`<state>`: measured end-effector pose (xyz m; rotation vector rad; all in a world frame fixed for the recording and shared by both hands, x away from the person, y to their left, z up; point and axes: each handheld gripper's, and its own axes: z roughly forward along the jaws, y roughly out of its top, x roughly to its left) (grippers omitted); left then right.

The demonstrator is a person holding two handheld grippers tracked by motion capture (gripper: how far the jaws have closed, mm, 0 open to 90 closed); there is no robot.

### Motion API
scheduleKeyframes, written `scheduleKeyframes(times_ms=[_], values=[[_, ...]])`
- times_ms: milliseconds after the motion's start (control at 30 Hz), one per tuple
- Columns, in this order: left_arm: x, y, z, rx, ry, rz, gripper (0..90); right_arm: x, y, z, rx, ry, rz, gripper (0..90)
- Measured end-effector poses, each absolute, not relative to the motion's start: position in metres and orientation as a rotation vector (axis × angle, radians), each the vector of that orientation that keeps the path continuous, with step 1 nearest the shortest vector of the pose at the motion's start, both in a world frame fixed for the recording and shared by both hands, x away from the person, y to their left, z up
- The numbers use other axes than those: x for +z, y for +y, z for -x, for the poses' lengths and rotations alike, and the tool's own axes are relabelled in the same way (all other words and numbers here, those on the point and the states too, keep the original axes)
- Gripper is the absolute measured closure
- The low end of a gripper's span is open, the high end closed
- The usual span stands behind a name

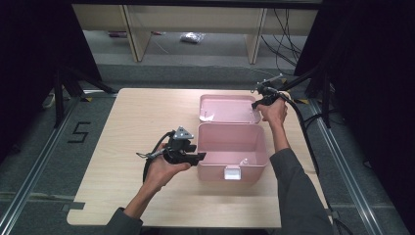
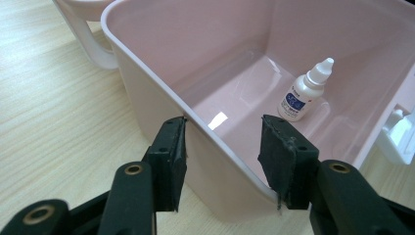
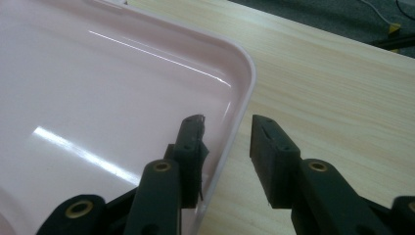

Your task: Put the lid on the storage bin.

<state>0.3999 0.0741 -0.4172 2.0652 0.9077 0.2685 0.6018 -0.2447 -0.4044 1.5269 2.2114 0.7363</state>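
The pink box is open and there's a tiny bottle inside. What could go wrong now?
The left gripper straddles the box wall without pressing it, so the box might slide. The right gripper straddles the lid rim loosely; the lid could slip. The upright bottle may topple if the box jolts.

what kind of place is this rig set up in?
Probably a lab recording booth, not a home: a bare wooden table walled by black curtains, metal floor rails, a taped number 5 on grey carpet, and loose cables behind.
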Motion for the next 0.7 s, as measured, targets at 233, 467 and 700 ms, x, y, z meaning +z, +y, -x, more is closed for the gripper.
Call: scheduleKeyframes(times_ms=[233,467,700], values=[[-0.4172,0.0741,-0.3999,0.268,0.908,-2.065,52.5,-0.4058,-0.2460,-0.6042,0.737,2.205,-1.520,69.4],[-0.4172,0.0741,-0.3999,0.268,0.907,-2.065,52.5,-0.4060,-0.2440,-0.6049,0.740,2.196,-1.518,75.3],[-0.4178,0.0740,-0.4005,0.261,0.907,-2.062,51.9,-0.4047,-0.2404,-0.6021,0.724,2.158,-1.521,77.7]])
